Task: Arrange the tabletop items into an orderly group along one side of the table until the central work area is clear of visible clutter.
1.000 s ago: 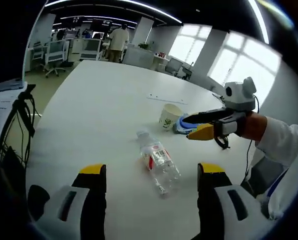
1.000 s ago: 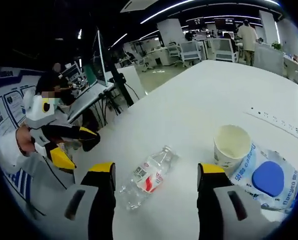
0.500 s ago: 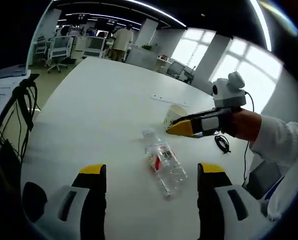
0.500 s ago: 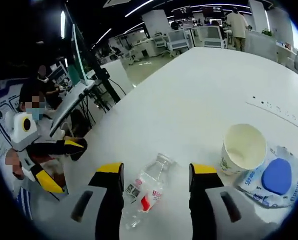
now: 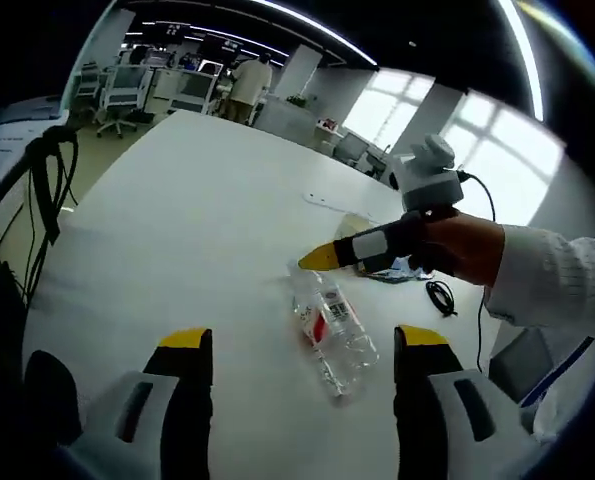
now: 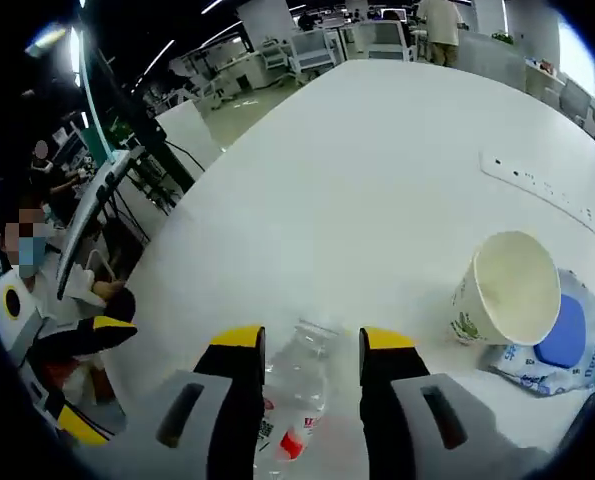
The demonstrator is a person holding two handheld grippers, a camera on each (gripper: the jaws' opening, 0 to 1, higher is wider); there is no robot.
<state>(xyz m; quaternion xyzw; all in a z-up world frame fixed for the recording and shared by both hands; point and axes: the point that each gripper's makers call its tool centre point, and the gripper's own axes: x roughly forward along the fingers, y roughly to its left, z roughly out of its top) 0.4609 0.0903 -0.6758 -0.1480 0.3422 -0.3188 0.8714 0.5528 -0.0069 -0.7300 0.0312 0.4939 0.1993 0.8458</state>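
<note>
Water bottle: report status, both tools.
Right tool open, jaws straddling the water bottle near its cap, not shut. Left tool open, held back. Bottle lying on the table. Paper cup and blue packet close beside.

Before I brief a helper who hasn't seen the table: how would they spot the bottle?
On the large white table, find the white paper cup. Beside it lies the clear plastic bottle with a red-and-white label, the one transparent item, on its side.
</note>
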